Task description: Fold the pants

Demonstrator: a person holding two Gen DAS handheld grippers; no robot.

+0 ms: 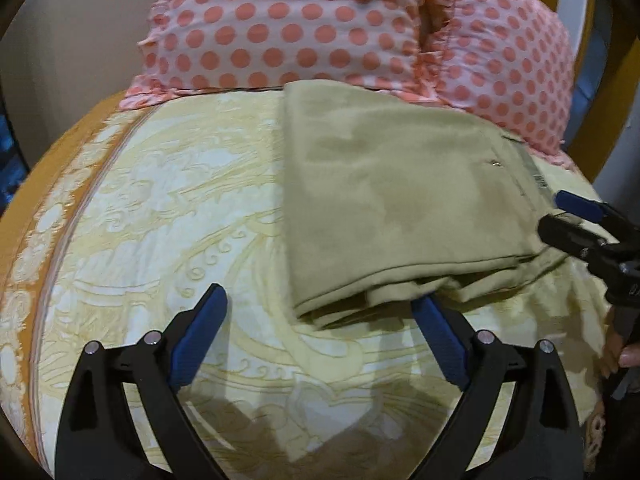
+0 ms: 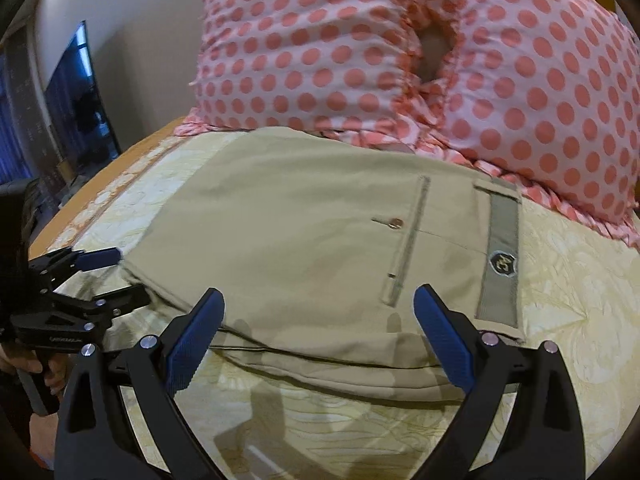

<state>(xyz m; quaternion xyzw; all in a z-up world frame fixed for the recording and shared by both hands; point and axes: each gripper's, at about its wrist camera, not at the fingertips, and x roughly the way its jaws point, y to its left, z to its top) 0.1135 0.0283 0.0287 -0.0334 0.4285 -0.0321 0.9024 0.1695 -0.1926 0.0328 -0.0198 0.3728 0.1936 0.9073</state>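
Nearest the lens in each wrist view, a pair of blue-padded jaws is seen spread wide with nothing between them. From the left gripper (image 1: 320,312) the near folded corner of the pants (image 1: 400,208) is faced, one pad just beside the stacked hem edges; from the right gripper (image 2: 320,308) the waistband end is faced, where a back pocket with a button (image 2: 397,223) and a grey inner band bearing a round label (image 2: 503,266) are shown. The pants are laid on the bed (image 1: 180,220), on a yellow patterned bedspread, with their far edge close against two pink polka-dot pillows (image 2: 320,52). They are already doubled into a compact, several-layered rectangle, so the folding is judged to be at or near its end. The grippers are held low at opposite ends of the bundle, probably so that the edges can be squared or a last fold taken without the layers being dragged apart. A slightly loose lower layer is seen sticking out along the near edge, which could spoil the stack if only the top layer were pinched. At the room's left a dark screen (image 2: 76,116) is visible.
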